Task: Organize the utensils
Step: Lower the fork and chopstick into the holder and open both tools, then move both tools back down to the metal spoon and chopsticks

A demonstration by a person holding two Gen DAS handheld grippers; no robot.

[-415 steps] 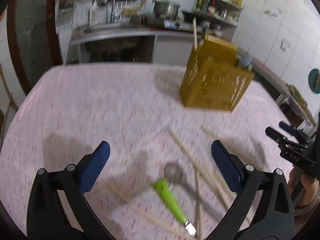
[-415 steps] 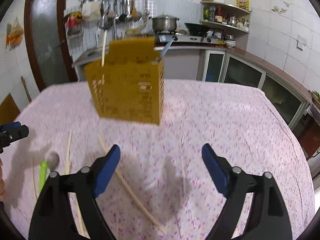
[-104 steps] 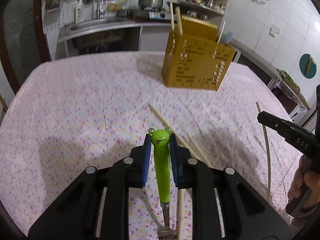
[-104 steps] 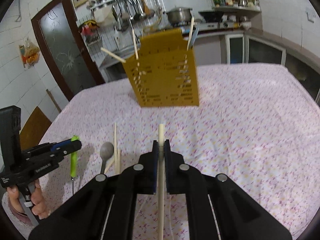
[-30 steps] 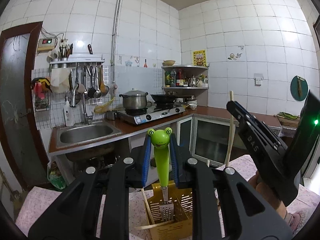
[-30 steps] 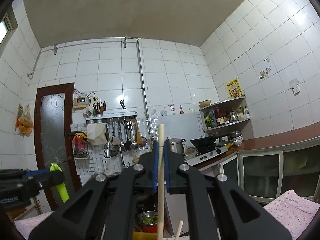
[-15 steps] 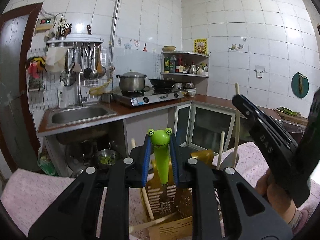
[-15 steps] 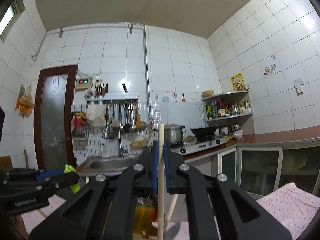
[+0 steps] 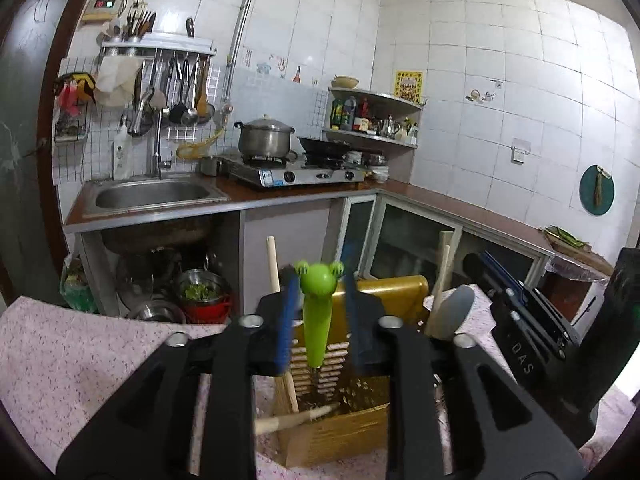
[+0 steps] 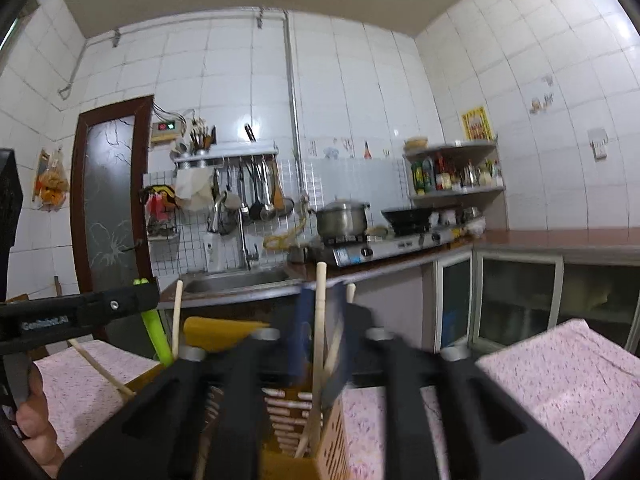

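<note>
The yellow slotted holder (image 9: 360, 432) stands on the table just below both grippers. My left gripper (image 9: 319, 280) is above it, and its jaws are opening. The green frog-handled fork (image 9: 318, 312) stands upright in the holder between the blue pads, which no longer touch it. My right gripper (image 10: 322, 320) is also opening, with a wooden chopstick (image 10: 320, 312) standing free between its pads, its lower end in the holder (image 10: 332, 440). Other chopsticks (image 9: 273, 264) and a grey spoon (image 9: 456, 312) lean in the holder. The right gripper (image 9: 516, 320) shows close beside it in the left wrist view.
A pink flowered cloth (image 10: 560, 368) covers the table. Behind it run a counter with a sink (image 9: 152, 194), a stove with a pot (image 9: 264, 140) and glass cabinet doors. A person's hand (image 10: 36, 428) holds the left gripper at lower left.
Both grippers have sunk towards the holder. Their jaws have parted, letting go of the fork and the chopstick, which now stand in the holder.
</note>
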